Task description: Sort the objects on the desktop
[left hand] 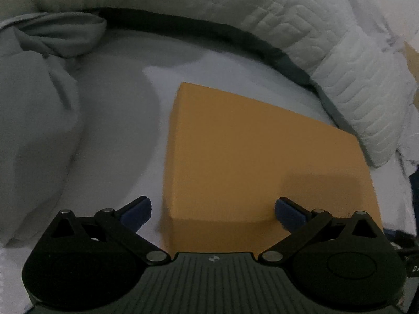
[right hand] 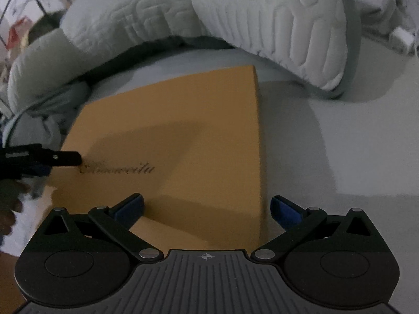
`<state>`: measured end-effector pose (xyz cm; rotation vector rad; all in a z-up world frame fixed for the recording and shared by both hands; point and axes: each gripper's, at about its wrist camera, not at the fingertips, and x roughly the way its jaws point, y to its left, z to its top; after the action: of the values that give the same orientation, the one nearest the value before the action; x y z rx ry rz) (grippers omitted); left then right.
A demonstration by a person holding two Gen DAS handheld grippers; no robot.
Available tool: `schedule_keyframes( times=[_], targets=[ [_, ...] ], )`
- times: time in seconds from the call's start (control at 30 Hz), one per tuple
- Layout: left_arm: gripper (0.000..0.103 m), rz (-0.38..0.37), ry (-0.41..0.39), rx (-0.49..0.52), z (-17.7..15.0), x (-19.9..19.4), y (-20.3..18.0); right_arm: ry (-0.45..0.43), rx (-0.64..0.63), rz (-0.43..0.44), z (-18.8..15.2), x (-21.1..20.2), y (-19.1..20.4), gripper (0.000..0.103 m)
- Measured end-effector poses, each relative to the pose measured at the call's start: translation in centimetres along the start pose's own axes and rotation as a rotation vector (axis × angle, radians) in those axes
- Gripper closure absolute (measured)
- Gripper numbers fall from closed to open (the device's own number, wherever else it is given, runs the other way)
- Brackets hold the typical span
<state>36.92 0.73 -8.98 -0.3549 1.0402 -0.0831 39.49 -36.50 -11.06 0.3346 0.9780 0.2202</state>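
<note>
Left wrist view: my left gripper [left hand: 212,210] stands with jaws wide apart, holding nothing — one blue pad [left hand: 137,213] off the near left corner of the orange box [left hand: 251,151], the other over its lid. The box lies flat on a pale sheet [left hand: 117,120]. Right wrist view: my right gripper [right hand: 207,209] is likewise spread and empty, straddling the box's [right hand: 183,130] near right edge. Script lettering [right hand: 117,169] marks the lid. Beyond the box — a quilted white duvet [right hand: 262,21], bunched along its far side.
</note>
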Motion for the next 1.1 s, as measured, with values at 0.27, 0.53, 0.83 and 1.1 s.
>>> schedule_keyframes(
  times=[0.27, 0.53, 0.83, 1.1],
  targets=[
    [0.0, 0.017, -0.004, -0.042, 0.1, 0.3, -0.6, 0.018, 0.01, -0.037, -0.1, -0.3, 0.9, 0.0],
    [0.0, 0.032, -0.036, -0.009, 0.0, -2.5, -1.9, 0.05, 0.014, -0.105, 0.3, -1.8, 2.9, 0.0],
    [0.0, 0.001, -0.107, 0.001, 0.9, -8.0, -3.8, -0.016, 0.001, -0.12, 1.3, -7.7, 5.0, 0.0],
    [0.0, -0.03, -0.208, 0.023, 1.6, -15.3, -6.7, -0.076, 0.009, -0.119, 1.9, -15.3, 7.9, 0.0]
  ],
)
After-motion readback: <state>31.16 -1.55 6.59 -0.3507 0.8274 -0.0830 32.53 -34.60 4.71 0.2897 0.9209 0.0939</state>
